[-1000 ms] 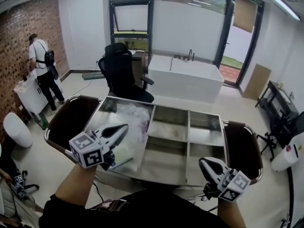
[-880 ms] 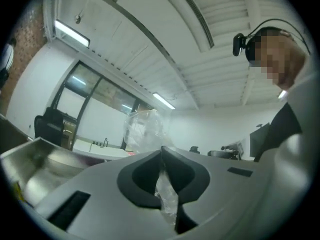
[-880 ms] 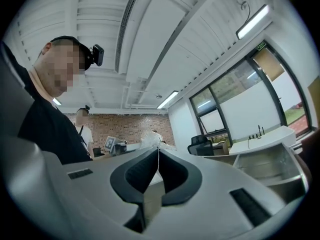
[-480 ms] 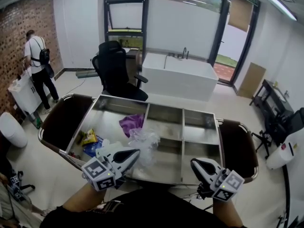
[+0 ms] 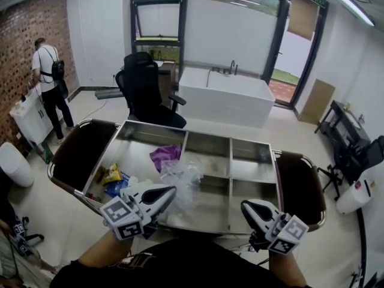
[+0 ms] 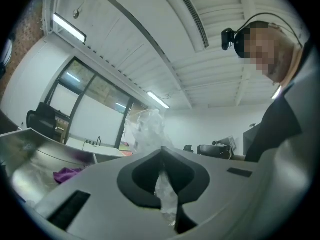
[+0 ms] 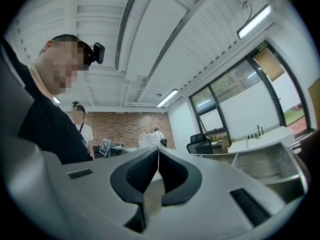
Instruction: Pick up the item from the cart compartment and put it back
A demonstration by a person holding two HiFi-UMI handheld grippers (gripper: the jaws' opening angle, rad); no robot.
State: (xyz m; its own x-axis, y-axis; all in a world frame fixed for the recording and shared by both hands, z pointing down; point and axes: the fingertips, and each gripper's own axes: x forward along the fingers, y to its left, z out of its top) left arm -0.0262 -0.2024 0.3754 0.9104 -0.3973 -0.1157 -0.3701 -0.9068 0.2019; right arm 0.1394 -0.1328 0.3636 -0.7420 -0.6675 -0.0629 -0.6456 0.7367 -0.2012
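Jaws of left gripper (image 5: 170, 191) clamp the bag (image 5: 183, 177), trailing forward over the cart's (image 5: 155, 125) near edge, left of centre; right gripper (image 5: 247, 206) closed, empty.

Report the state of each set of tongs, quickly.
Left tongs: closed, holding the clear plastic bag.
Right tongs: closed, nothing between them.
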